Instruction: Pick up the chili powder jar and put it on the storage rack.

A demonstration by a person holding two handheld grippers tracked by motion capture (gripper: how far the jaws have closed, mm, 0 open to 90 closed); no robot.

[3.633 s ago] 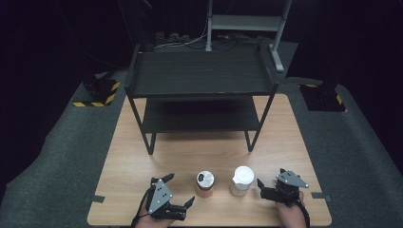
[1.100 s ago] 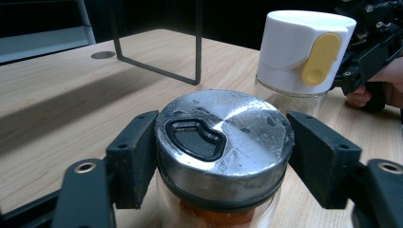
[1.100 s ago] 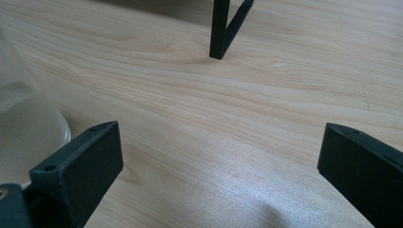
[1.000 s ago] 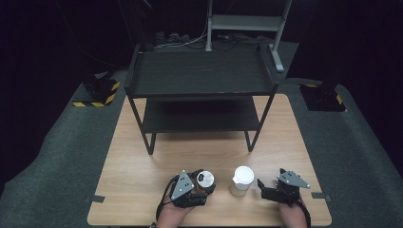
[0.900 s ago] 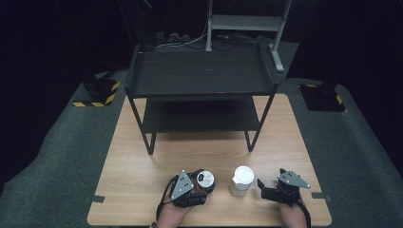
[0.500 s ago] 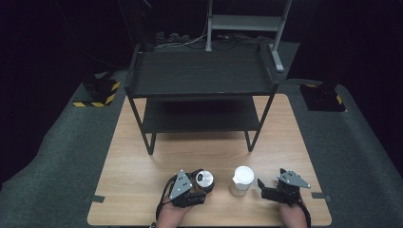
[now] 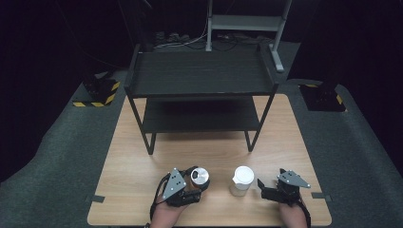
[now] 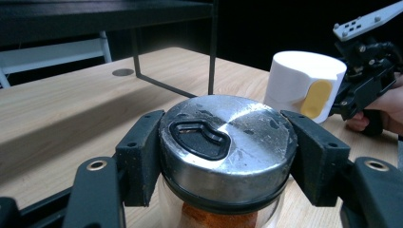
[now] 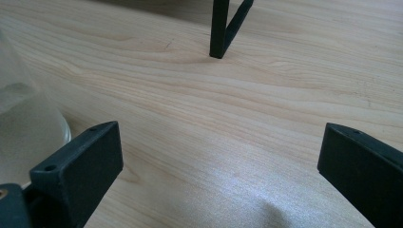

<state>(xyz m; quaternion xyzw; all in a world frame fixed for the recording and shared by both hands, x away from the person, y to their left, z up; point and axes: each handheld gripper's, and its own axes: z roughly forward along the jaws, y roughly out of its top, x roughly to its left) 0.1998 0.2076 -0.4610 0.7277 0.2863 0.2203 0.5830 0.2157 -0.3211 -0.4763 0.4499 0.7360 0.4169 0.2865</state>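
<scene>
A small glass jar (image 8: 223, 209) with a round, scuffed metal lid (image 8: 228, 142) stands near the front edge of a wooden table (image 7: 142, 161), a little left of the middle. Something orange-brown shows through the glass below the lid. A black flip tab (image 8: 199, 138) sits in the lid's top.

The left gripper (image 7: 190, 187) is closed around this jar. Its 2 black jaws press against opposite sides of the lid, 1 on each side. The person's left hand (image 7: 166, 213) comes in from the front edge and holds the gripper.

Just to the right of the jar, apart from it, stands a white cup (image 7: 242, 180) with a white lid. In the left gripper view the same cup (image 8: 304, 85) shows a yellow oval patch (image 8: 316, 99) on its side.

The right gripper (image 7: 263, 190) rests near the front right corner of the table, just right of the white cup and not touching it. Its jaws stand wide apart with bare wood between them. The person's right hand (image 7: 292, 213) holds it from the front edge.

Toward the back edge of the table stands a black metal rack (image 7: 199, 76) with 2 shelves, on thin legs. In the right gripper view, 1 leg (image 9: 219, 28) of the rack meets the wood.

Around the table lies grey carpet (image 7: 57, 156).
</scene>
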